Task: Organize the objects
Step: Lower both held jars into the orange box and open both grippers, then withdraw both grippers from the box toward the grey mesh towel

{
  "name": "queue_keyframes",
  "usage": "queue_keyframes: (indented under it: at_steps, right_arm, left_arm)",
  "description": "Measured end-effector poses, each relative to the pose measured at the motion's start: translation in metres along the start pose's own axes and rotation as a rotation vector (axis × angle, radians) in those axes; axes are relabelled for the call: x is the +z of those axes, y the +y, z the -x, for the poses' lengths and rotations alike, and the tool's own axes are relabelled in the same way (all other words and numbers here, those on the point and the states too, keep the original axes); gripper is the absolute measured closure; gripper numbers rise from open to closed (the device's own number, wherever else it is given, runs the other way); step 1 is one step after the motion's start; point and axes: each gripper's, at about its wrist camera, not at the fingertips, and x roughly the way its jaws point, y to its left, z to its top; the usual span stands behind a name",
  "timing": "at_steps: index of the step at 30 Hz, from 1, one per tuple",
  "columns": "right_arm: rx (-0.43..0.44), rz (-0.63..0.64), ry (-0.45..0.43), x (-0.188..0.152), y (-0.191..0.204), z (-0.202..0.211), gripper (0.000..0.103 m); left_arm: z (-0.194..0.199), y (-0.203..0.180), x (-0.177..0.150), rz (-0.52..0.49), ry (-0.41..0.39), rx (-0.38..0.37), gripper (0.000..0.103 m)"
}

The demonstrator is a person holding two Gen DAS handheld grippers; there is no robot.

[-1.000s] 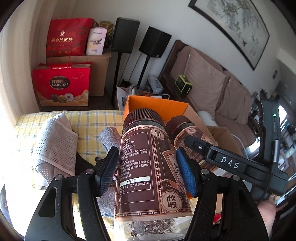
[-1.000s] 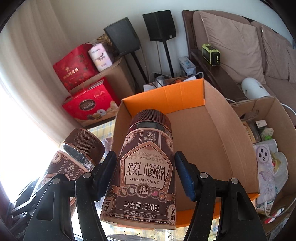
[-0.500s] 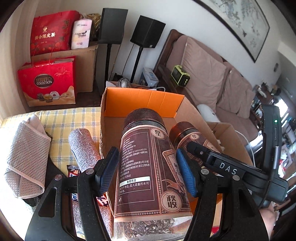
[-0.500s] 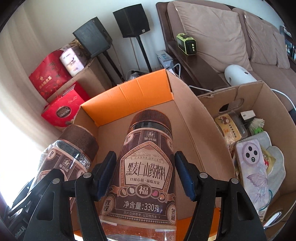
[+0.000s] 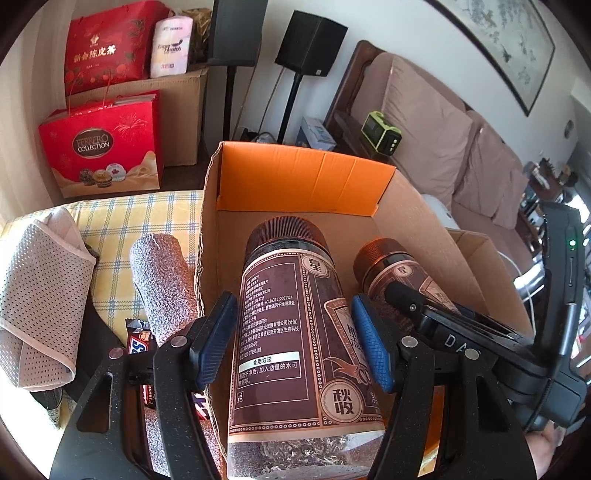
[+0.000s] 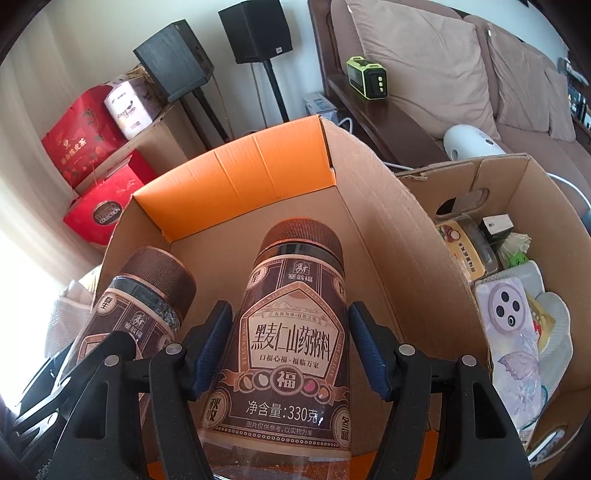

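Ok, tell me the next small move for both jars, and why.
Probably lower both together: the left gripper grips its jar and the right gripper its jar over the orange-flapped box, whose floor beneath looks bare.

I count two jars (image 5: 291, 332) (image 5: 395, 273), one in each gripper (image 5: 295, 343) (image 6: 286, 345). There are two open cardboard boxes (image 6: 388, 236) (image 6: 524, 192), two black speakers (image 6: 173, 61) (image 6: 258, 29), two red gift bags (image 5: 101, 147) (image 5: 103, 44), one rolled grey towel (image 5: 162, 280), and one candy bar (image 5: 138, 338).
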Motion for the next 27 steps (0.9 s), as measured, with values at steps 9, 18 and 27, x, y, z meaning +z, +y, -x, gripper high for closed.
queue_keyframes:
  at_steps: [9, 18, 27]
  right_arm:
    - [0.003, 0.014, -0.027, 0.001, 0.002, 0.013, 0.035]
    - [0.005, 0.055, -0.071, -0.002, 0.018, 0.041, 0.027]
    - [0.031, 0.156, -0.079, -0.016, 0.059, 0.06, 0.022]
  left_arm:
    - [0.019, -0.004, 0.006, -0.027, -0.052, -0.012, 0.029]
    - [0.053, 0.017, 0.009, -0.025, -0.079, 0.002, 0.021]
    - [0.093, 0.045, 0.004, -0.049, -0.107, 0.042, 0.016]
